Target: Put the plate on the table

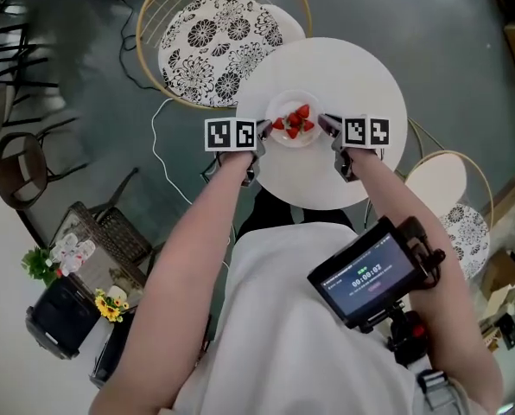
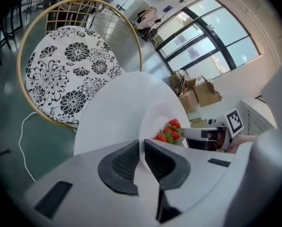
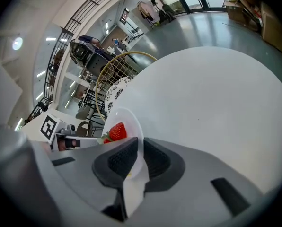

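Observation:
A small white plate [image 1: 293,137] with several strawberries [image 1: 296,123] is over the round white table [image 1: 361,76], held from both sides. My left gripper [image 1: 263,131] is shut on the plate's left rim [image 2: 142,135]. My right gripper [image 1: 326,124] is shut on its right rim [image 3: 137,141]. In the left gripper view the strawberries [image 2: 169,132] lie beyond the jaws, with the right gripper's marker cube [image 2: 234,120] past them. In the right gripper view a strawberry [image 3: 116,131] shows on the plate [image 3: 127,119]. I cannot tell if the plate touches the table.
A wire-frame chair with a black-and-white floral cushion [image 1: 212,41] stands beyond the table's left. A second such chair [image 1: 454,199] is at the right. A white cable [image 1: 162,141] runs over the grey floor. A phone on a mount [image 1: 371,271] sits at the person's chest.

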A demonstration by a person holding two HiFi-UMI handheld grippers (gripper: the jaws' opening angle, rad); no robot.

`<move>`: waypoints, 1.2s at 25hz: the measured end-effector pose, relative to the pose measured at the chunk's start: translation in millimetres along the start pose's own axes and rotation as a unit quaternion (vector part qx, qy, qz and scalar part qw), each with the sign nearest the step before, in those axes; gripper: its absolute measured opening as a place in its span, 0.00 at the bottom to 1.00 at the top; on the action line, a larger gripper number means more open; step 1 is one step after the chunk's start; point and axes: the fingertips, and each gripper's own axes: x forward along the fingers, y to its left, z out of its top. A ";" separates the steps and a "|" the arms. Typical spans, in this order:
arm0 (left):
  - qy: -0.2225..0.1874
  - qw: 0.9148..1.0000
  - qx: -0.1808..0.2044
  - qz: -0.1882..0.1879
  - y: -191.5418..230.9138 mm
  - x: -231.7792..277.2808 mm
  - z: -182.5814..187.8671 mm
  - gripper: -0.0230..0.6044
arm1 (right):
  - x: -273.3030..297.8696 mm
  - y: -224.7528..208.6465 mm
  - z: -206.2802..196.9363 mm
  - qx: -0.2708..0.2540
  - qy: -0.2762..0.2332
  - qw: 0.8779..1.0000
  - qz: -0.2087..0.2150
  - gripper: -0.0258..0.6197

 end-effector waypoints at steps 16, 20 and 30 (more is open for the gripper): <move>0.029 0.992 0.072 0.102 7.3 5.8 10.1 0.09 | 14.5 -5.4 13.8 -0.094 0.031 0.994 -0.046 0.09; 0.025 0.993 0.054 0.103 11.6 4.3 10.7 0.15 | 14.0 -5.7 14.9 -0.119 0.024 0.990 -0.065 0.10; -0.008 0.995 0.039 0.091 11.1 -7.6 3.1 0.16 | 4.7 -8.3 16.9 -0.125 0.001 0.989 -0.082 0.13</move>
